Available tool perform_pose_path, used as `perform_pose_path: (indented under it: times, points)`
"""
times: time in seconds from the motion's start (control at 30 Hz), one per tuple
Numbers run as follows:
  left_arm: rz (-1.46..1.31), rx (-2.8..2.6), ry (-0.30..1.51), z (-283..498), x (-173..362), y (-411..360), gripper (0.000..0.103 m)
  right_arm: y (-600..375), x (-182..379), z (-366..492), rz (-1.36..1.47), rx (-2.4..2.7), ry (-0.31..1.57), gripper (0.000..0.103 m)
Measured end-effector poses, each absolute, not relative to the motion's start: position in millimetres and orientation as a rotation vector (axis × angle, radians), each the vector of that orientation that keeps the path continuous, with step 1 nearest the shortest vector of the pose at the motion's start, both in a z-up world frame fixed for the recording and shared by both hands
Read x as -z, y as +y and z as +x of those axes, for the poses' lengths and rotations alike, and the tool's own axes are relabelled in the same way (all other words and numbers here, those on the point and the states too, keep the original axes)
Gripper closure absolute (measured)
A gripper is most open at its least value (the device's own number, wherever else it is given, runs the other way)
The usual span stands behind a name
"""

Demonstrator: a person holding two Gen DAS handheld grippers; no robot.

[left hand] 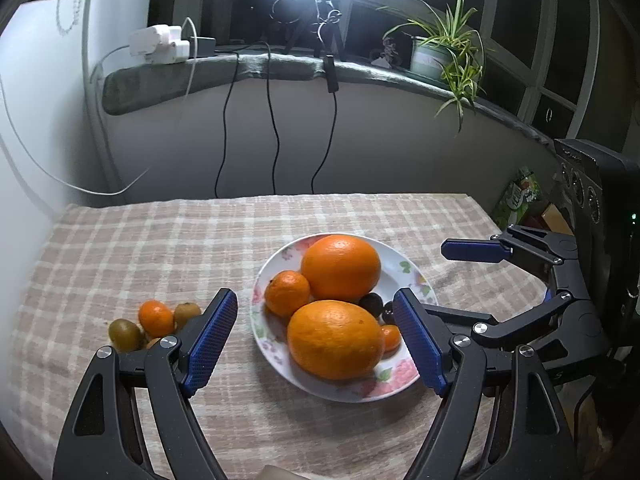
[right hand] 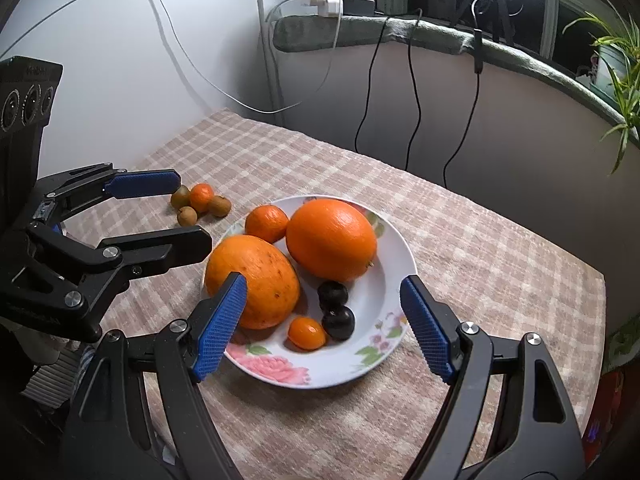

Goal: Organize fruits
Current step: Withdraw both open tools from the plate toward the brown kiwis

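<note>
A white floral plate (left hand: 400, 376) (right hand: 280, 372) sits on the checked cloth. It holds two big oranges (left hand: 340, 268) (right hand: 332, 240), a mandarin (left hand: 287, 293) (right hand: 267, 223), two dark round fruits (left hand: 370, 303) (right hand: 339, 322) and a small kumquat (left hand: 391, 338) (right hand: 307, 333). Left of the plate lies a loose mandarin (left hand: 156, 318) (right hand: 201, 197) among small brown-green fruits (left hand: 126, 334) (right hand: 187, 216). My left gripper (left hand: 314, 298) (right hand: 194, 208) hovers open over the plate's left side, holding nothing. My right gripper (right hand: 323, 282) (left hand: 444, 280) stands open over the plate's near right, also holding nothing.
The checked tablecloth (left hand: 160, 240) ends at the far wall and at the right edge (right hand: 600, 280). Black cables (left hand: 276, 140) hang from the sill, which carries power adapters (left hand: 160, 44) and a potted plant (left hand: 440, 52). A green packet (left hand: 520, 196) stands beyond the table's right side.
</note>
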State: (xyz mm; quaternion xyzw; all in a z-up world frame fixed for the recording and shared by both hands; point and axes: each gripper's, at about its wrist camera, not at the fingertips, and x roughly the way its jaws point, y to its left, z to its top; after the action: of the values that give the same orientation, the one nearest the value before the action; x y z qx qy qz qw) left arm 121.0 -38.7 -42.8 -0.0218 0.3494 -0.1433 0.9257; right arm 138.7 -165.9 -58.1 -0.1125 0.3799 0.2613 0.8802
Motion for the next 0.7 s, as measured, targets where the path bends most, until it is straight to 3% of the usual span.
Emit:
perform_pose_path:
  times: [0.7]
  points:
    - [-0.074,0.231,0.699,119,46,12,0.023,-129,50,159,-0.222,-0.600,0.788,0.021]
